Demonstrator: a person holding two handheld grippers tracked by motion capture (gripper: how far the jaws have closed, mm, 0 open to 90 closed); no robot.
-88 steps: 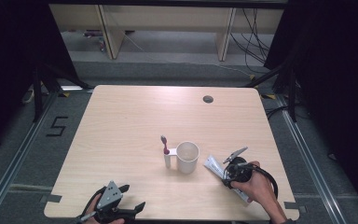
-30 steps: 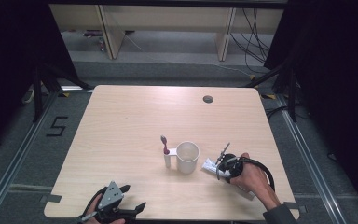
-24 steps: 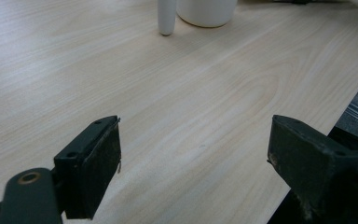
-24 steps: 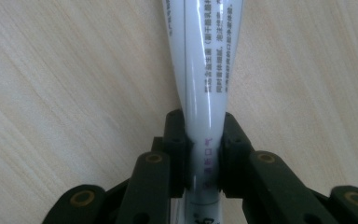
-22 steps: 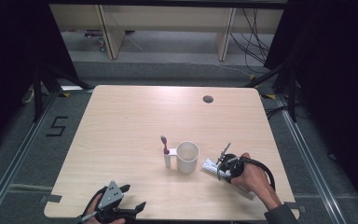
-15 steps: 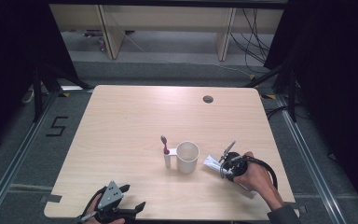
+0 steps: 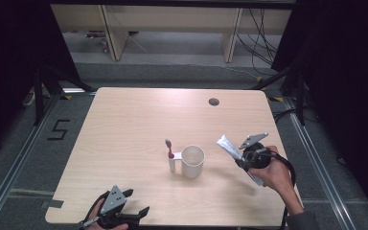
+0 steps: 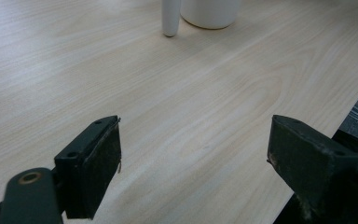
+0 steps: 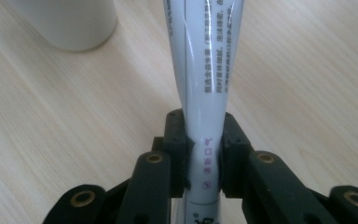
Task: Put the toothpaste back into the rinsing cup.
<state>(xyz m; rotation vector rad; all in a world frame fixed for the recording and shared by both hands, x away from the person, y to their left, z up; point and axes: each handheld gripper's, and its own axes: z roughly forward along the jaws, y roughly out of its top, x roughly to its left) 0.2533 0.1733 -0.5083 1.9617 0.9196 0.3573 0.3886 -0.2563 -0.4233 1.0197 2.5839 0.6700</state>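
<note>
The right gripper (image 7: 243, 158) is clamping a toothpaste tube (image 9: 204, 70), its long axis pointing toward the white cup (image 7: 192, 161) just left; the left gripper (image 8: 193, 163) is idling apart.

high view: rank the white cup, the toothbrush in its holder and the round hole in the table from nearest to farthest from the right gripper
From the right gripper, clamped on a toothpaste tube:
1. White cup, just to its left.
2. Toothbrush in its white holder, on the cup's far side.
3. Round hole, near the table's far edge.
</note>
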